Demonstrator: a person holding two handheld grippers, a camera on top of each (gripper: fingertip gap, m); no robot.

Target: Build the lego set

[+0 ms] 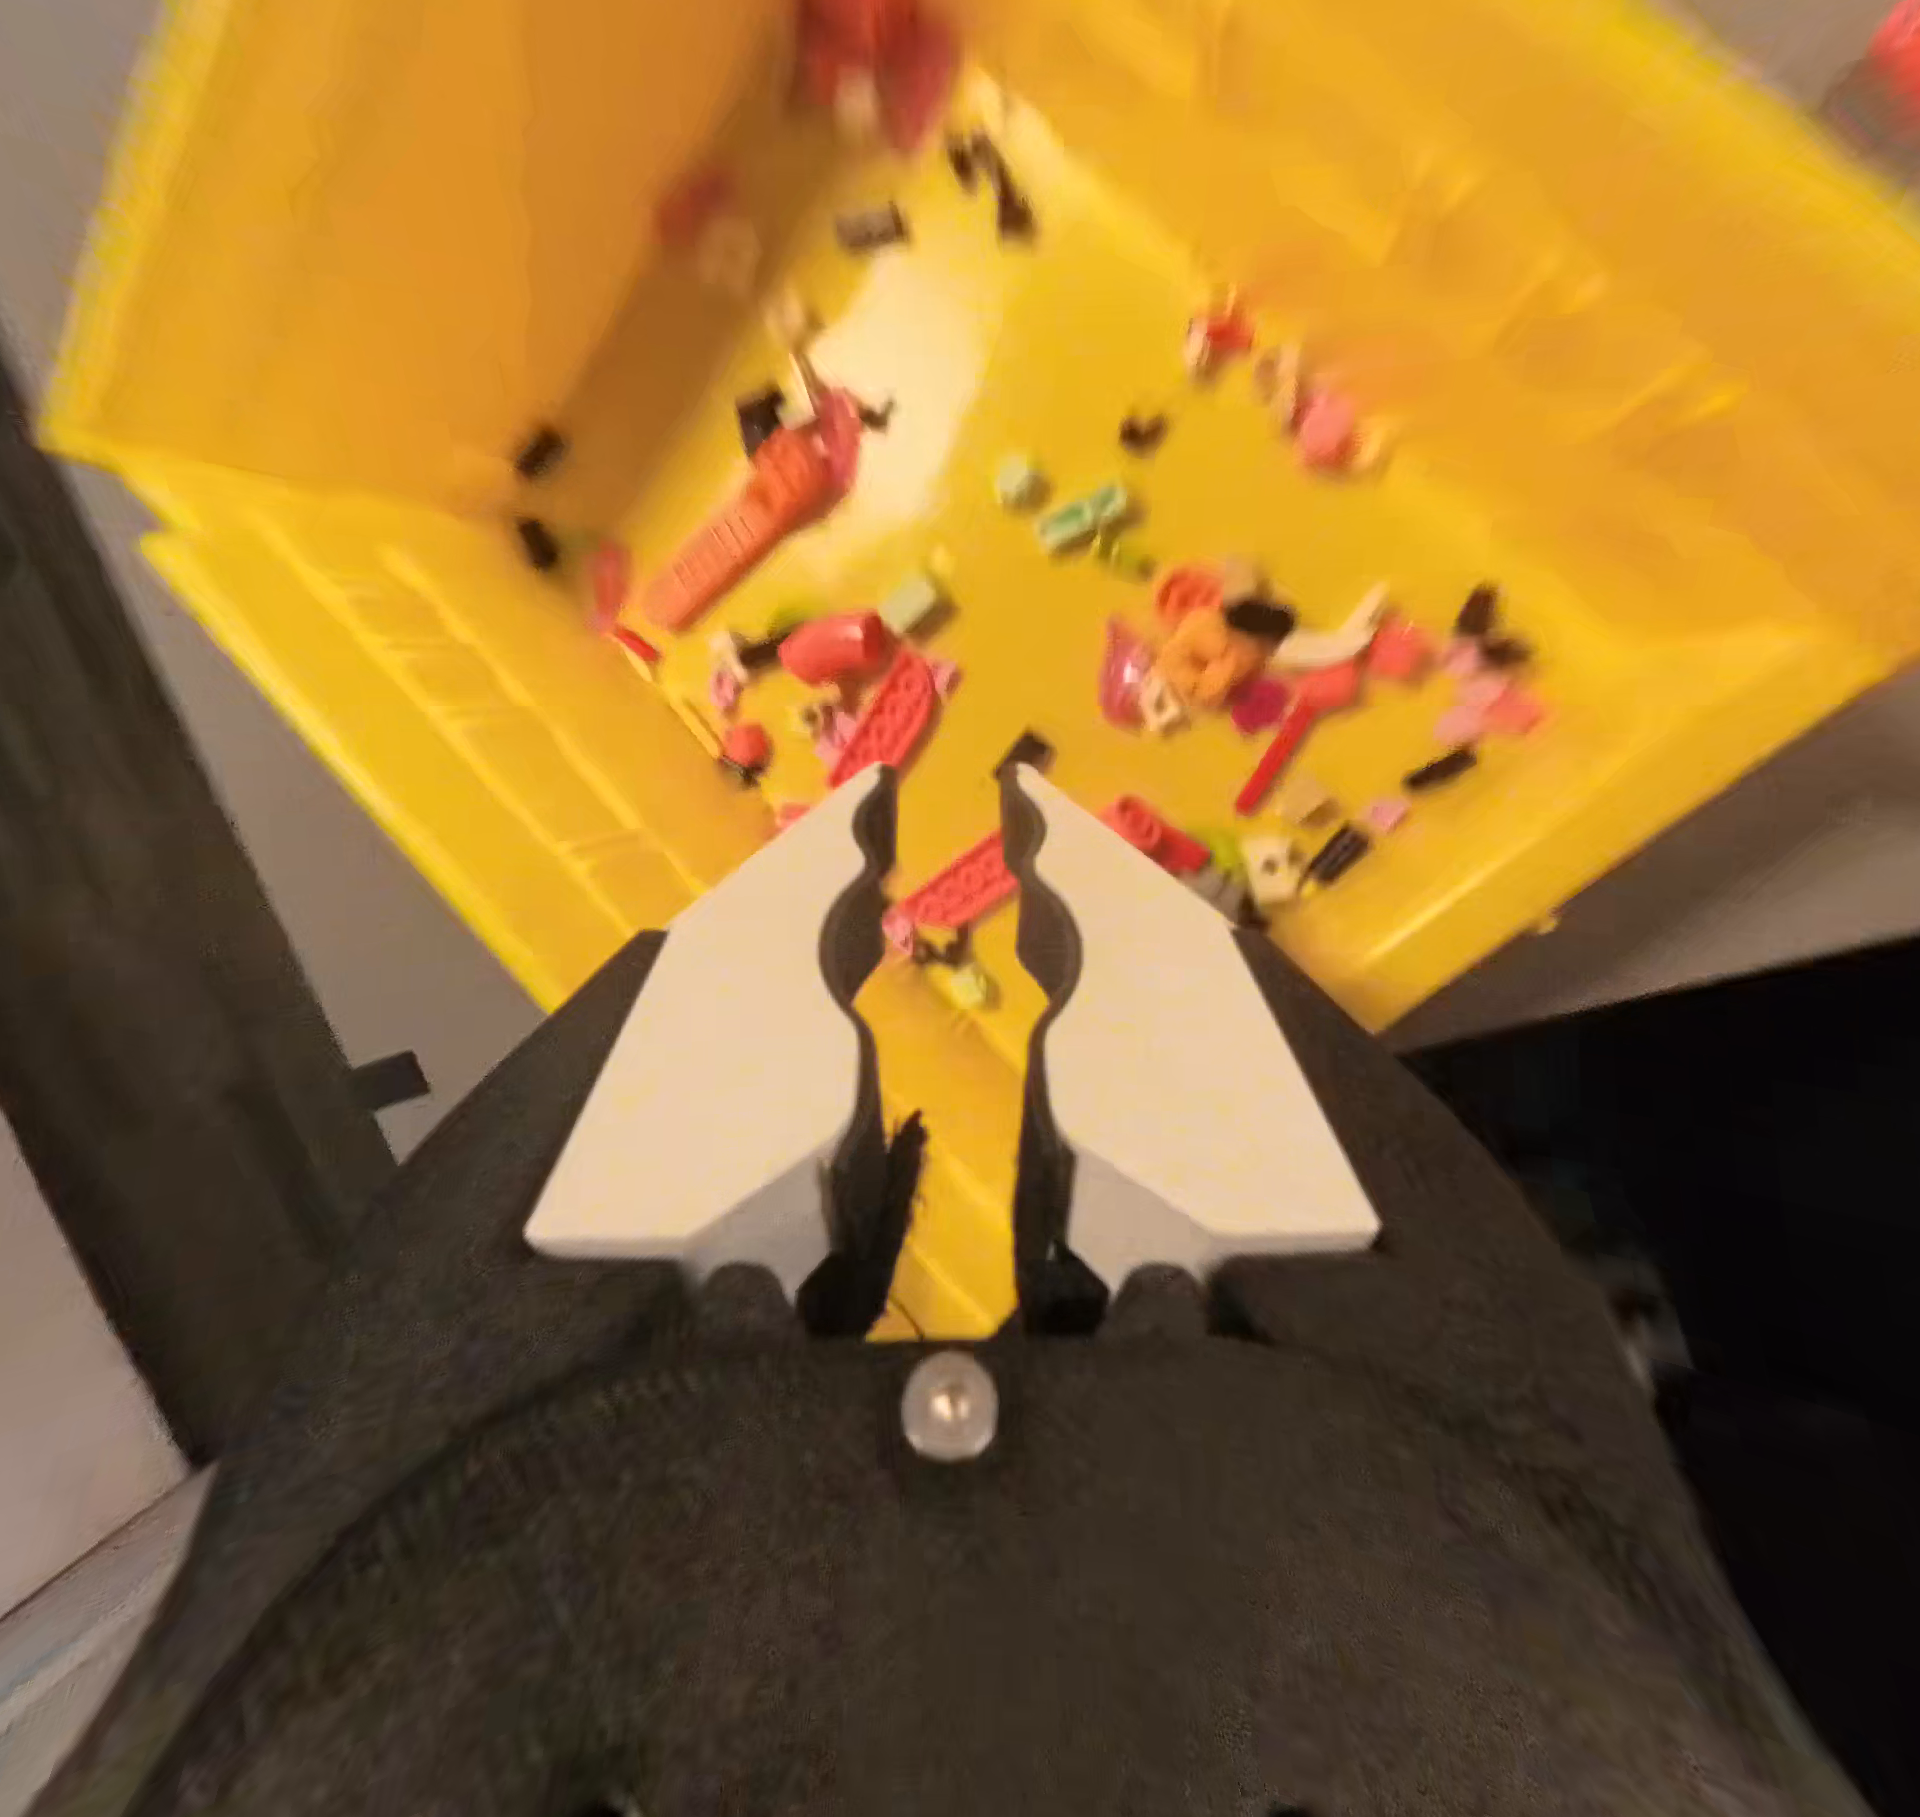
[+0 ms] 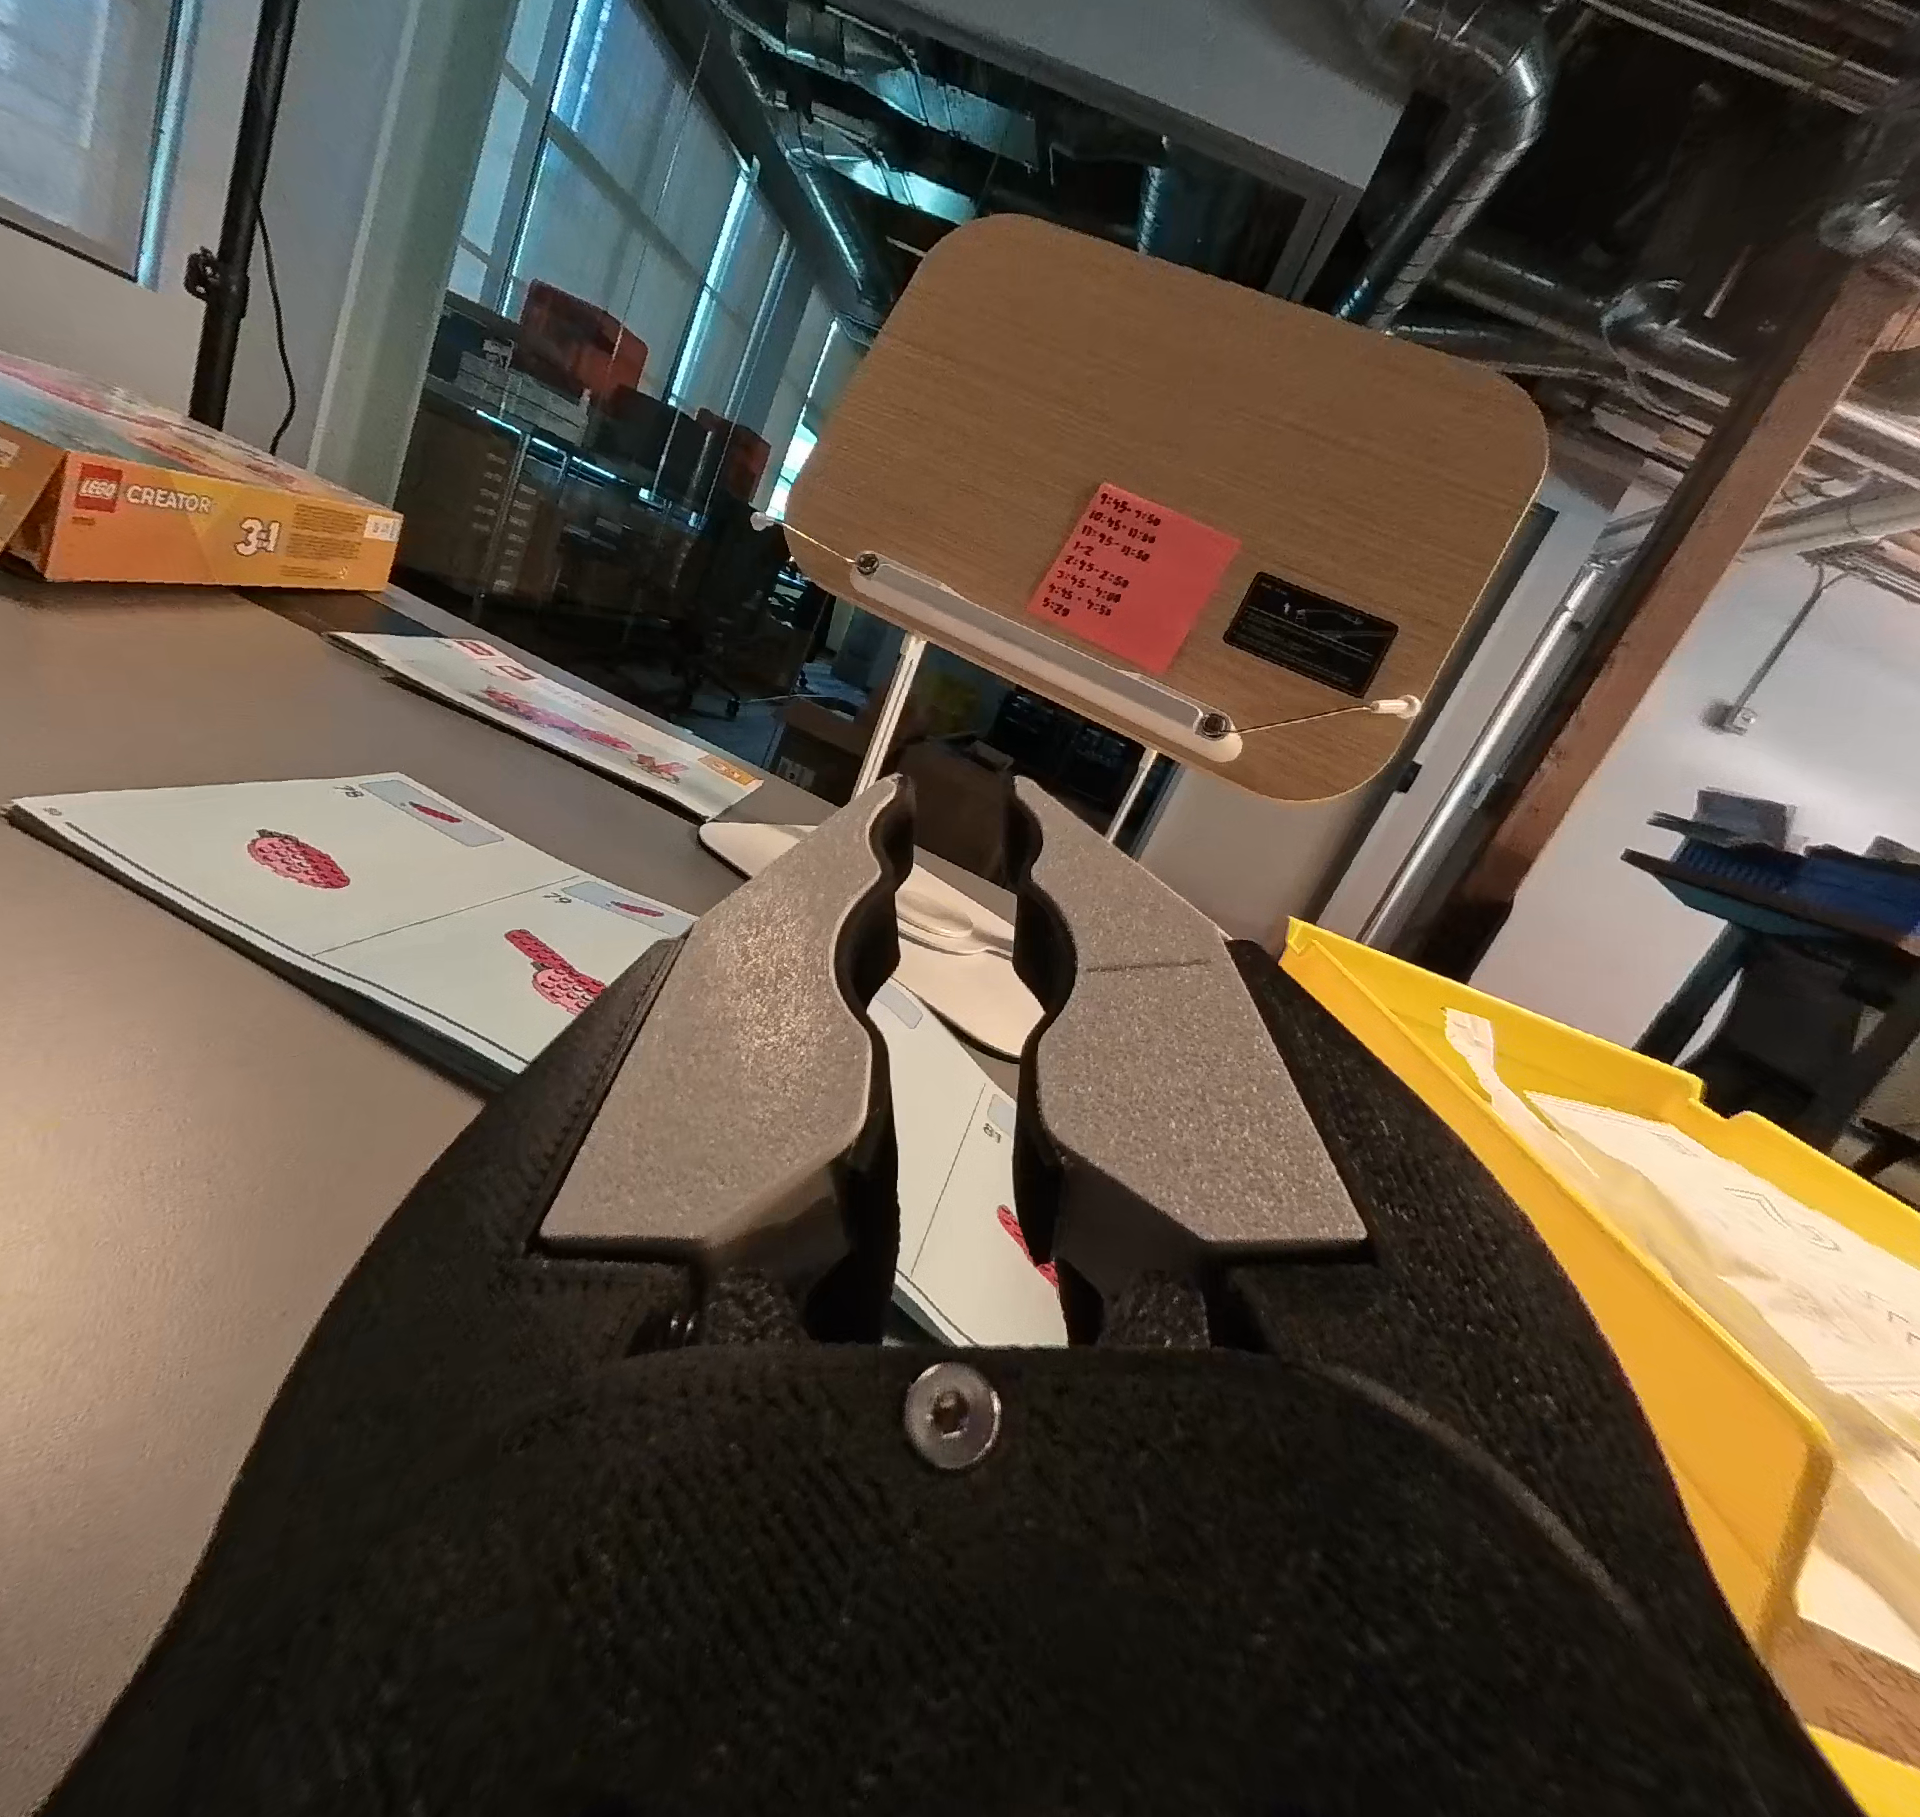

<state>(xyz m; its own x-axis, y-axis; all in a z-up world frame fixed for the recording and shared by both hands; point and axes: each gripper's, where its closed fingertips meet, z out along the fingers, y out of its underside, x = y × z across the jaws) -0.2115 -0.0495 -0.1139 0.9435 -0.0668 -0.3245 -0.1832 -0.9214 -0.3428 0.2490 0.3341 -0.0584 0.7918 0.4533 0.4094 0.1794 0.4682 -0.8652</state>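
Grippers apart, each with narrow, bare jaws.
We see the left gripper (image 1: 948, 780) above a yellow bin (image 1: 416, 240) of blurred toy bricks, nearest a red studded plate (image 1: 956, 884); we see the right gripper (image 2: 958, 799) low over a dark table (image 2: 208, 1196), near an open instruction booklet (image 2: 312, 894), a wooden stand (image 2: 1174, 479) beyond.

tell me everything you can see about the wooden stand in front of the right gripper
The book stand is a light wood-look board with rounded corners, tilted back on thin white legs above a flat white base on the dark table. A pale ledge bar with wire page holders crosses its lower edge. A pink note and a black label stick to it.
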